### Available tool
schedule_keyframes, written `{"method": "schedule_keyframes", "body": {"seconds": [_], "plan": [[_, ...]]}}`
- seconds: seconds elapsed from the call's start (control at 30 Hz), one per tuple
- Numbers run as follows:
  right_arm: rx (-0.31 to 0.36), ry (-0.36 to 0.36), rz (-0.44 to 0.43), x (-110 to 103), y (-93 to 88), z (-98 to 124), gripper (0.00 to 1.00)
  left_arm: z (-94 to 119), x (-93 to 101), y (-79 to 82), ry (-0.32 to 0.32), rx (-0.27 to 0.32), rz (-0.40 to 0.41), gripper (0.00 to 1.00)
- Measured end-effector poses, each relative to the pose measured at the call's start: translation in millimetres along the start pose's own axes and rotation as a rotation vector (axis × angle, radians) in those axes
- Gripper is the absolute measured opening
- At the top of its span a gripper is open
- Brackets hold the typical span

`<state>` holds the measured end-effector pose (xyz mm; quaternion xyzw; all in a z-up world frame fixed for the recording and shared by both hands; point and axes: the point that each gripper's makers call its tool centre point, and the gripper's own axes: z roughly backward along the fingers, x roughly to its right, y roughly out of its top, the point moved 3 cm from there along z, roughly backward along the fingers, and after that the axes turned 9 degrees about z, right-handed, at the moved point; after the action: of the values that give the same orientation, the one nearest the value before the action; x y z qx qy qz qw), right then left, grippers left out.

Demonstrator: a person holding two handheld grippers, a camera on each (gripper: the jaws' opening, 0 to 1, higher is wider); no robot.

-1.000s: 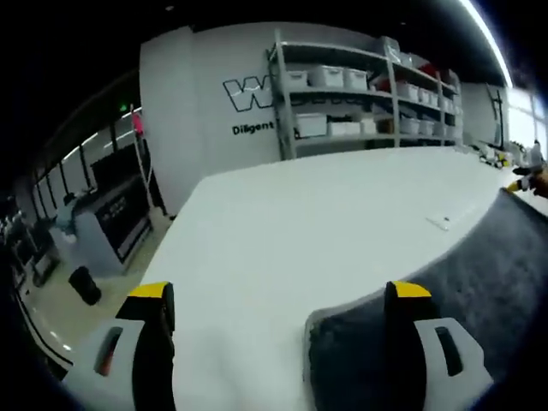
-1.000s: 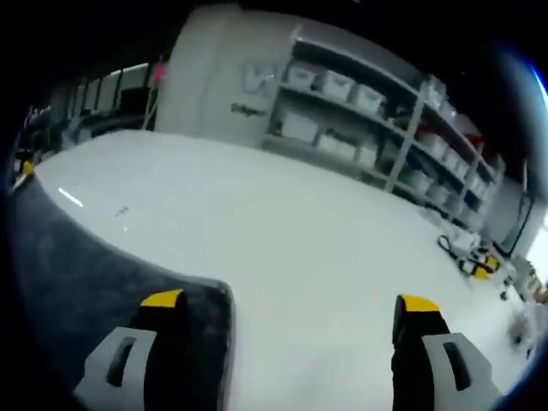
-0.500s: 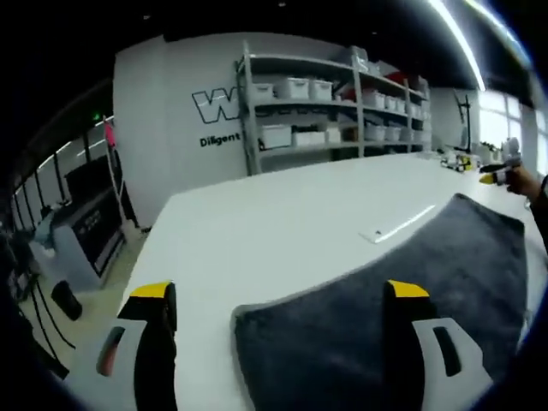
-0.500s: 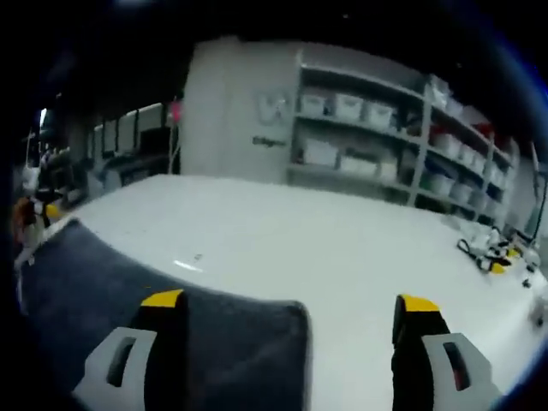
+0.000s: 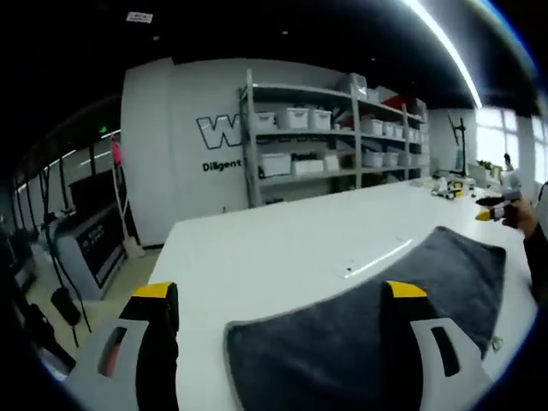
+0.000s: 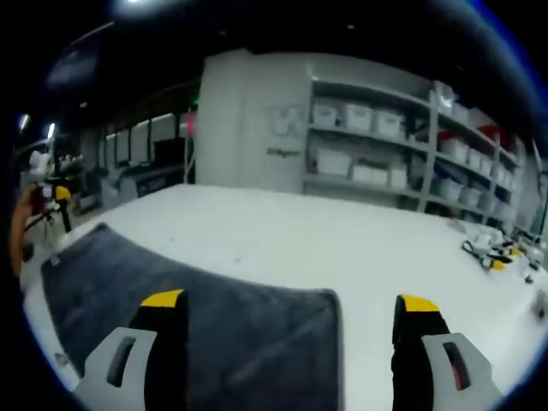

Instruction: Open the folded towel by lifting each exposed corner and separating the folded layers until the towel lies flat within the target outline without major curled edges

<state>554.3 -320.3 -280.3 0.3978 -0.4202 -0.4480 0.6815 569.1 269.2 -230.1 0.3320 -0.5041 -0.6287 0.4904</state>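
White tabletop (image 5: 257,248) in a big workshop, shelving w/ bins (image 5: 334,128) at the back wall.

Left gripper (image 5: 274,295): jaws wide apart, nothing between them, yellow tips up. Its right jaw sits in front of the grey towel (image 5: 377,317), left jaw in front of bare table; near left corner of the towel lies between the two. Right gripper (image 6: 291,304): also spread wide, holding nothing. Left jaw in front of the towel (image 6: 197,317), right jaw in front of bare table, near right corner between them.

Towel lies spread on the table, looks mostly flat, corners rounded, no obvious fold seen from here. Pale strip on the table just past the towel's far edge (image 5: 377,257), prob an outline mark or glare, can't tell.

Step, my read: check/flatten near corners. To do it well: come down low on each corner, pinch top layer only, pull outward and slightly toward the person, both sides evenly so the cloth doesn't skew off the outline.

Hard to see: near edge cut off under the jaws, so whether jaws touch cloth = can't tell. Layer count unclear. Right gripper view is blurry. Target outline not readable. Small items at the far table end (image 6: 492,257) too small to ID.
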Motion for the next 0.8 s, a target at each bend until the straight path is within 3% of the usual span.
{"method": "schedule_keyframes", "body": {"seconds": [0.33, 0.53, 0.8], "plan": [[0.041, 0.020, 0.049, -24, 0.0, 69, 1.00, 49, 44.6, -20.5, -0.041, 0.040, -0.013, 0.99], [0.079, 0.025, 0.053, -34, 2.1, 106, 1.00, 85, 66.5, -15.9, -0.057, 0.089, -0.025, 1.00], [0.125, 0.025, 0.044, -48, 0.8, 153, 1.00, 124, 85.5, -24.6, -0.056, 0.090, -0.091, 1.00]]}}
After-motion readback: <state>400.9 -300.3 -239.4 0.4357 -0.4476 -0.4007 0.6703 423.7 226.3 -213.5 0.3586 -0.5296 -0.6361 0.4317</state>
